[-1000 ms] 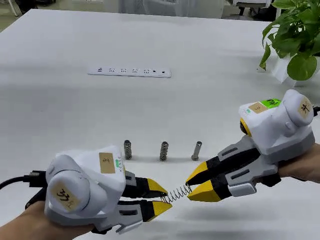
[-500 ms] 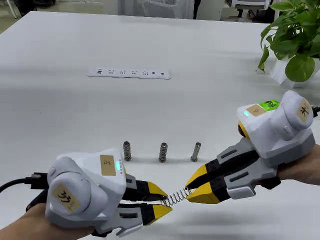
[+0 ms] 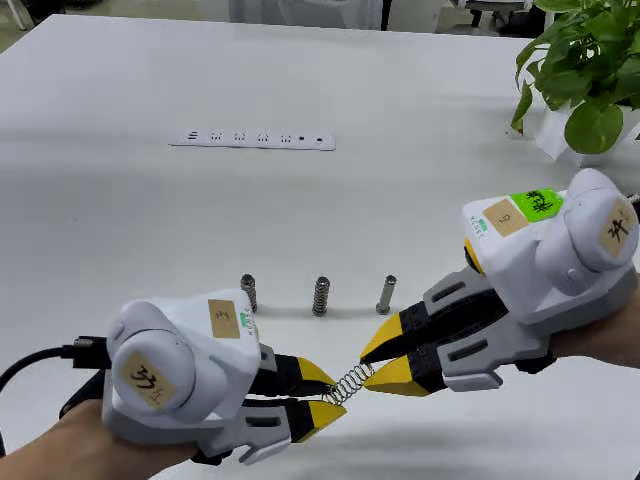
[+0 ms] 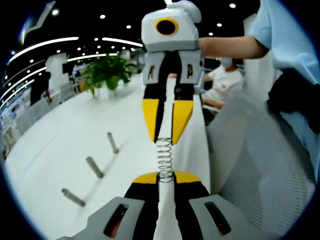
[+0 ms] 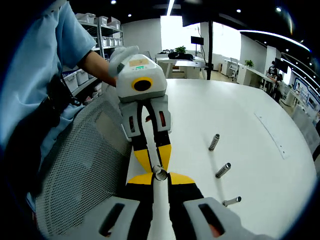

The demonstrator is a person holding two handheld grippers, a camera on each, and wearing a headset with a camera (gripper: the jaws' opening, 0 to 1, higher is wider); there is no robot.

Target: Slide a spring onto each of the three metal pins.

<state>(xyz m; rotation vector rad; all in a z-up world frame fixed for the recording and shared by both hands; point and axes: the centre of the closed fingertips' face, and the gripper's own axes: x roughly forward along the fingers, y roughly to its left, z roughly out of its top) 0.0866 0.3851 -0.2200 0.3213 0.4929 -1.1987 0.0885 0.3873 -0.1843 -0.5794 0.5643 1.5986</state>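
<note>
Three upright metal pins stand in a row on the white table. The left pin (image 3: 248, 292) and the middle pin (image 3: 321, 295) each carry a spring, and the right pin (image 3: 387, 294) is bare. In front of them a loose spring (image 3: 348, 382) hangs above the table, stretched between both grippers. My left gripper (image 3: 318, 396) is shut on its near end, seen as the spring (image 4: 164, 157) rising from my left gripper (image 4: 165, 177). My right gripper (image 3: 385, 356) grips the other end, the spring (image 5: 160, 173) sitting end-on in my right gripper (image 5: 160, 178).
A white power strip (image 3: 252, 140) lies flat further back on the table. A potted green plant (image 3: 580, 70) stands at the far right. A black cable (image 3: 35, 362) trails from the left gripper. A grey mesh chair (image 5: 80, 165) sits by the near table edge.
The right gripper has come a little closer to the left one, and the spring between them looks shorter. The pins have not moved; the head camera has shifted slightly.
</note>
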